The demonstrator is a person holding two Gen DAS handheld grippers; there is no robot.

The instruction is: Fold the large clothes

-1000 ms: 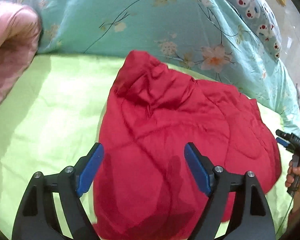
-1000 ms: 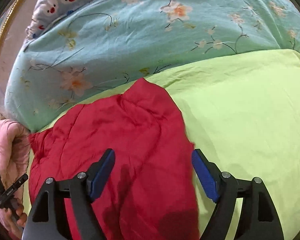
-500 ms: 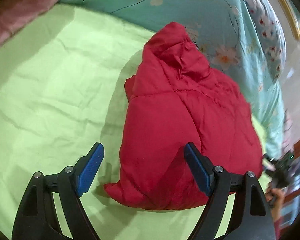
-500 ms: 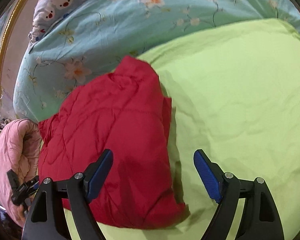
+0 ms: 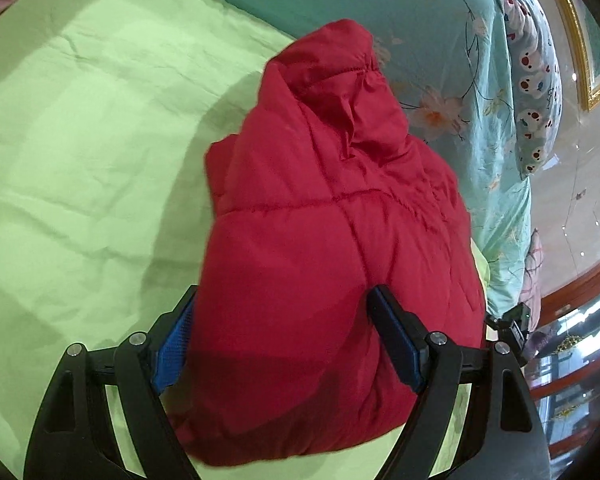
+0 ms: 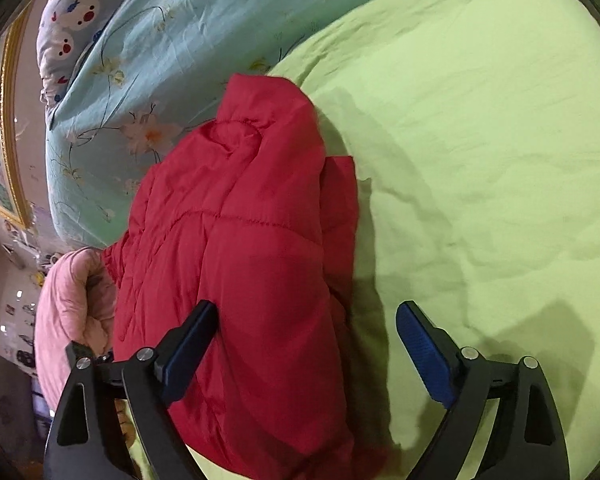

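A folded red puffy jacket (image 5: 320, 220) lies on the light green bedsheet (image 5: 80, 140), its collar end pointing toward the far quilt. My left gripper (image 5: 286, 336) is open, and its jaws straddle the jacket's near end, which bulges up between the blue pads. In the right wrist view the jacket (image 6: 240, 220) fills the left half. My right gripper (image 6: 308, 344) is open and its jaws are opening wider. The jacket's right edge lies between them. The left finger sits against the red fabric and the right finger hangs over bare sheet (image 6: 480, 140).
A teal floral quilt (image 5: 420, 20) is heaped behind the jacket, with a bear-print pillow (image 5: 536, 80) beyond it. Pink quilted fabric (image 6: 68, 304) shows at the left by the other gripper. A gold picture frame (image 6: 8, 120) and wooden furniture (image 5: 580, 280) border the bed.
Both grippers have dropped and tilted toward the jacket, which now looks larger. The left jaws went from above it to astride its near end. The right jaws have widened.
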